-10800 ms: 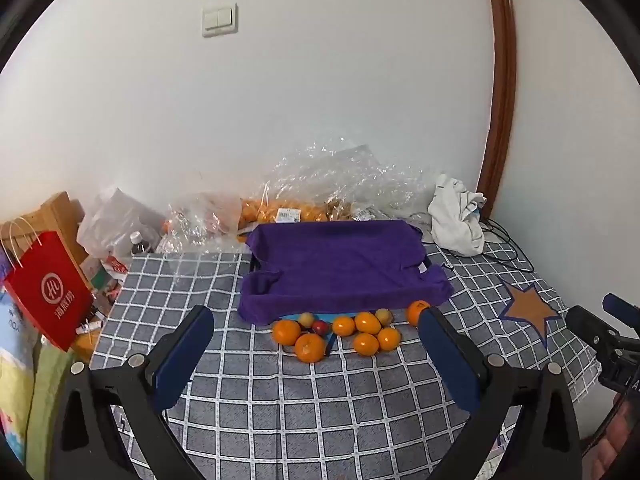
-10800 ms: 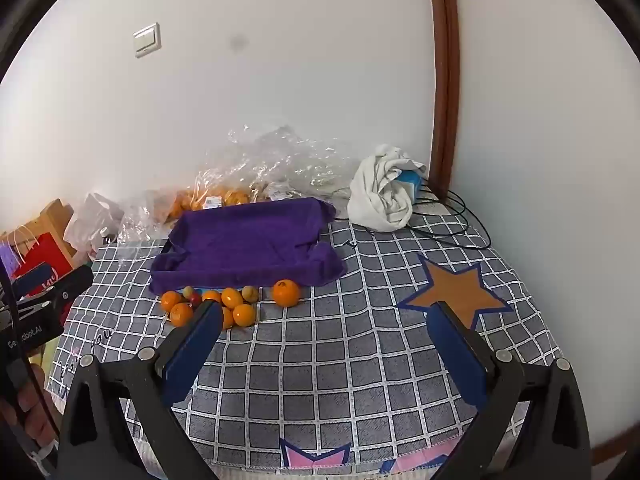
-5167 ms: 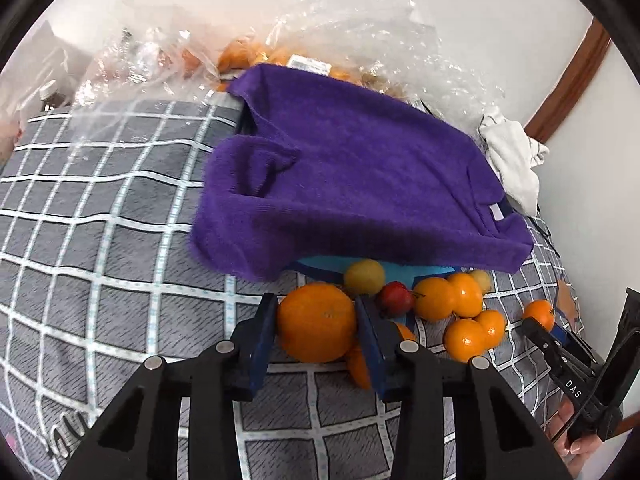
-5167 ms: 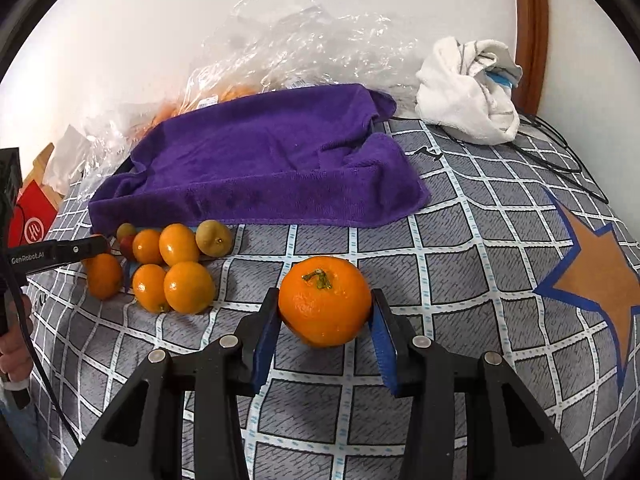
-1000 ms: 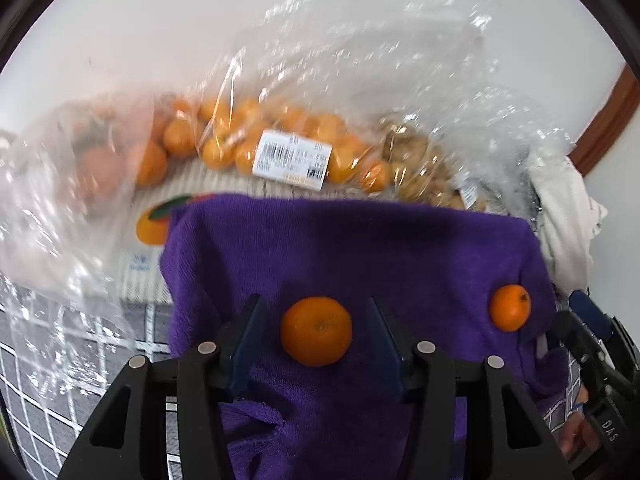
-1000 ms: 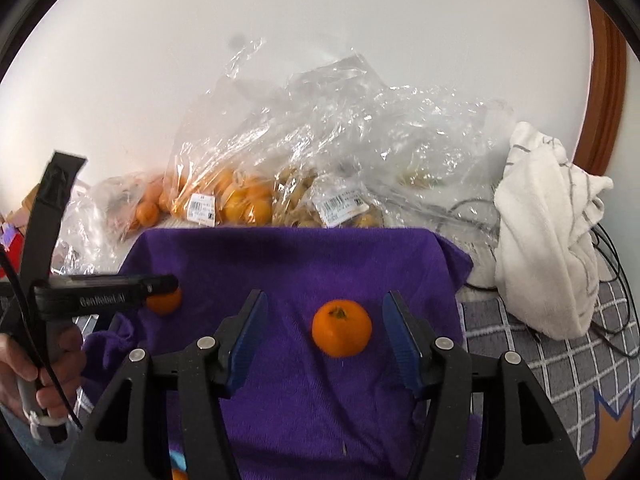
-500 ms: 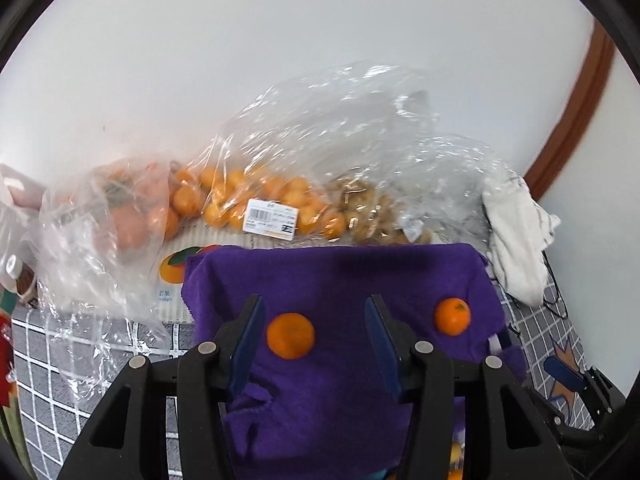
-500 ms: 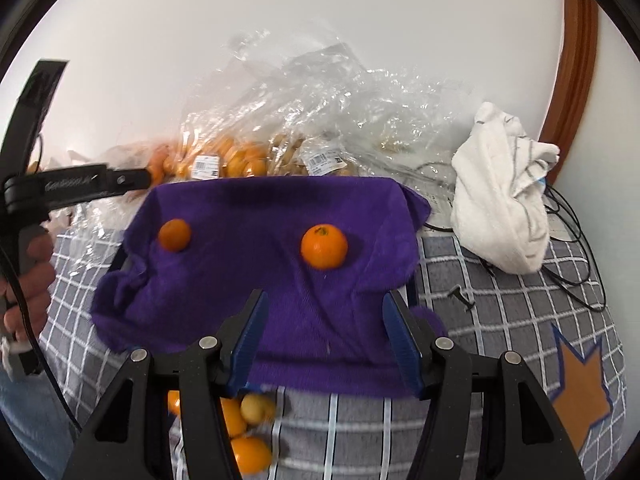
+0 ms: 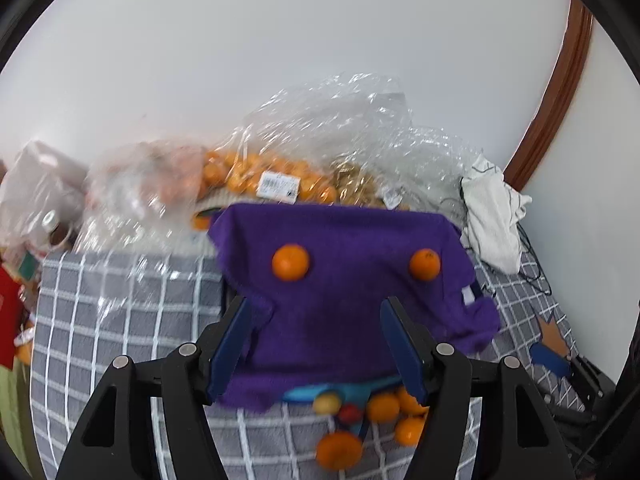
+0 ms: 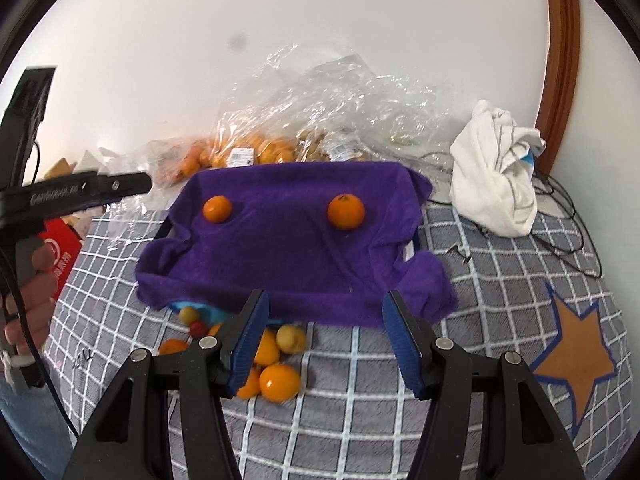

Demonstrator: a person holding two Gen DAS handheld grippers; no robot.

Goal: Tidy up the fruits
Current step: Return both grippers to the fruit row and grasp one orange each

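Two oranges lie apart on the purple towel (image 9: 344, 304): a left orange (image 9: 290, 262) and a right orange (image 9: 425, 265). In the right wrist view they show as the left orange (image 10: 217, 209) and the right orange (image 10: 345, 211) on the towel (image 10: 288, 256). Several loose fruits (image 9: 372, 412) lie on the checked cloth at the towel's near edge, also in the right wrist view (image 10: 268, 360). My left gripper (image 9: 316, 344) is open and empty, above the towel's near part. My right gripper (image 10: 324, 332) is open and empty, above the towel's near edge.
Clear plastic bags of oranges (image 9: 280, 184) lie against the wall behind the towel. A white cloth (image 10: 496, 176) and cables sit at the back right. A red bag (image 10: 60, 256) stands left. The checked cloth (image 10: 500, 320) carries an orange star patch (image 10: 576, 360).
Both grippers have pulled back and up from the towel, leaving the two oranges on it. The loose fruits at the near edge have come into view.
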